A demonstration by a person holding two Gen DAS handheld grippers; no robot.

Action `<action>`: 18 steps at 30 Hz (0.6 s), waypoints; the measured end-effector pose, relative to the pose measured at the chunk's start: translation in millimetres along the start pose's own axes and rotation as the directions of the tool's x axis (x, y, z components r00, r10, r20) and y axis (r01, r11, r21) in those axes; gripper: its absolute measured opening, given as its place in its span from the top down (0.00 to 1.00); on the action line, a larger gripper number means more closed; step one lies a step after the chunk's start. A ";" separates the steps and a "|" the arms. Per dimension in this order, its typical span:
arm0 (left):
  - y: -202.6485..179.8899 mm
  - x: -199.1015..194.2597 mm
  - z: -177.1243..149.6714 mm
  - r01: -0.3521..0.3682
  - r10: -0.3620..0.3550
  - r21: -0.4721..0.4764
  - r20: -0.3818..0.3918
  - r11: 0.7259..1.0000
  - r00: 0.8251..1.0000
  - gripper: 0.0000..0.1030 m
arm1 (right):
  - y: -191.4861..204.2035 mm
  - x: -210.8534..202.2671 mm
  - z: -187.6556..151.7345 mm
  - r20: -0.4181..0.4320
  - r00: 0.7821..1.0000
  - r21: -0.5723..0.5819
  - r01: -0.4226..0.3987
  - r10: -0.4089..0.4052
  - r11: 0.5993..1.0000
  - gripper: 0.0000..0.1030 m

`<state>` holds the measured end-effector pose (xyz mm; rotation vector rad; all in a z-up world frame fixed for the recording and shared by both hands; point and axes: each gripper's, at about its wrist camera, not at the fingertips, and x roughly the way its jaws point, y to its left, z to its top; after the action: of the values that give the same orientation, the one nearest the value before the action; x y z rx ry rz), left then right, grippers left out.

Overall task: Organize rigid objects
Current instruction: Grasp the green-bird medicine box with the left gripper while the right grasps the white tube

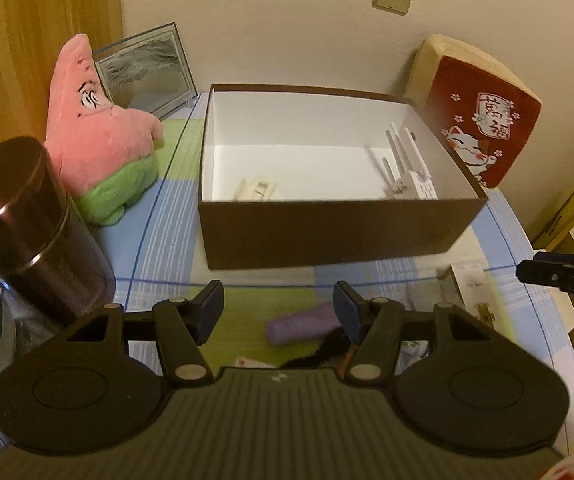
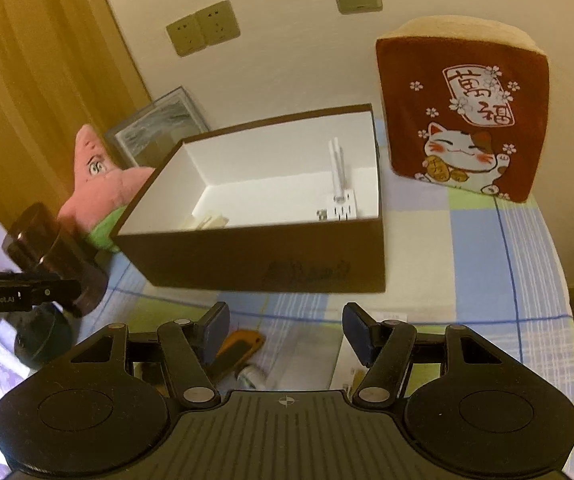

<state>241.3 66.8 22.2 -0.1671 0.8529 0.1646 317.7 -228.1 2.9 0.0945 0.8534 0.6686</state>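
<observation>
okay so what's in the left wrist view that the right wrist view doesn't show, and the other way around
Only the left wrist view shows the purple cylinder lying on the cloth beyond the open left gripper.

Only the right wrist view shows the orange-and-black tool beyond the open right gripper.

Both show the brown box holding a white antenna device and a cream item, plus the pink plush star, dark canister and cat cushion.

Box (image 1: 327, 236) between plush (image 1: 103, 140) and cushion (image 1: 483, 120), router (image 1: 411, 176) inside.
</observation>
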 end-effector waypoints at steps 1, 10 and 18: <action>-1.5 -1.7 -3.5 0.000 0.000 0.000 -0.002 1.000 1.000 0.45 | 1.1 -1.1 -3.3 0.000 1.000 -0.003 -0.001 0.001 1.000 0.42; -6.7 -10.0 -32.7 -0.001 0.000 -0.012 -0.027 1.000 1.000 0.45 | 6.9 -7.9 -32.7 -0.027 0.999 -0.005 -0.026 0.026 1.000 0.42; -5.2 -9.1 -61.4 -0.005 0.003 -0.027 -0.063 1.000 0.998 0.45 | 13.2 -1.5 -65.8 -0.086 0.996 -0.066 -0.034 0.028 0.997 0.42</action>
<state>191.5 48.0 -10.2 -0.1971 0.9137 0.1756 262.7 -230.4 -35.5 0.0187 0.9122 0.7343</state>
